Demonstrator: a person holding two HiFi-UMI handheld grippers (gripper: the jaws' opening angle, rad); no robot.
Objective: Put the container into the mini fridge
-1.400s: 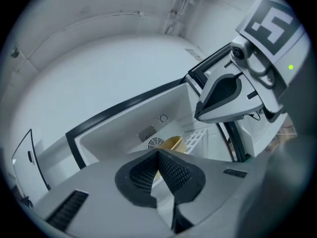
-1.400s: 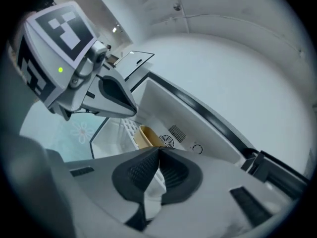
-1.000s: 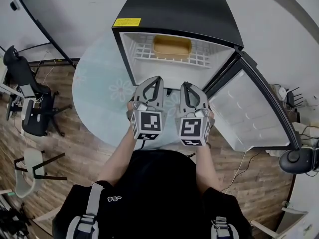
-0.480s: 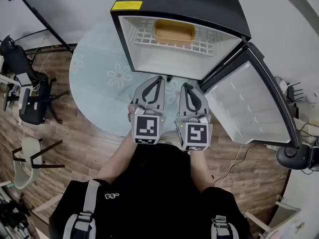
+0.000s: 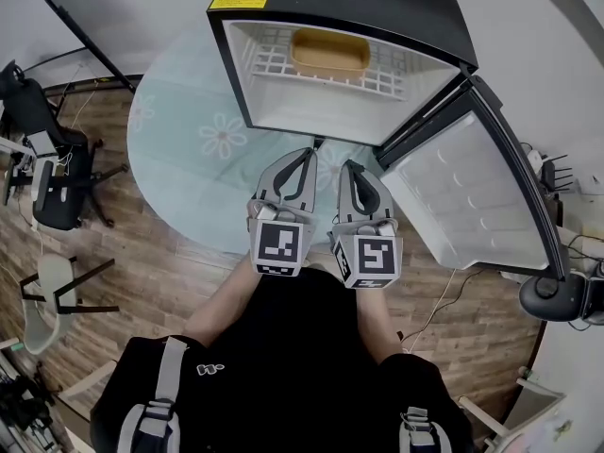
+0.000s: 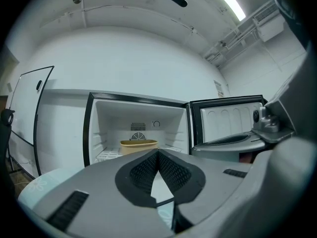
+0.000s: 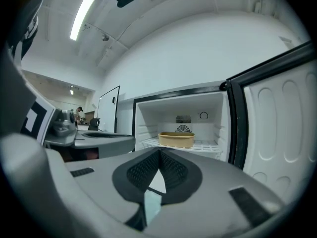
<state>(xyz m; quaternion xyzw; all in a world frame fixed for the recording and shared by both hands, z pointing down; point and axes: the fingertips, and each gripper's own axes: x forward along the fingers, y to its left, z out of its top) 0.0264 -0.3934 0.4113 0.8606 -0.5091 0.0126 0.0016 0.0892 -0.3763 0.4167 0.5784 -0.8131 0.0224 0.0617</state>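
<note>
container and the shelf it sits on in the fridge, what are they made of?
The container looks like matte tan plastic: opaque, even colour, rounded moulded rim; a fibre composite is possible. The shelf is an open white grid, probably coated metal wire, though moulded plastic can't be ruled out.

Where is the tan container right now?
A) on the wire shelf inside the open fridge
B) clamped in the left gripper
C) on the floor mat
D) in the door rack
A: the tan container sits on the wire shelf inside the mini fridge, whose door stands open.
</note>
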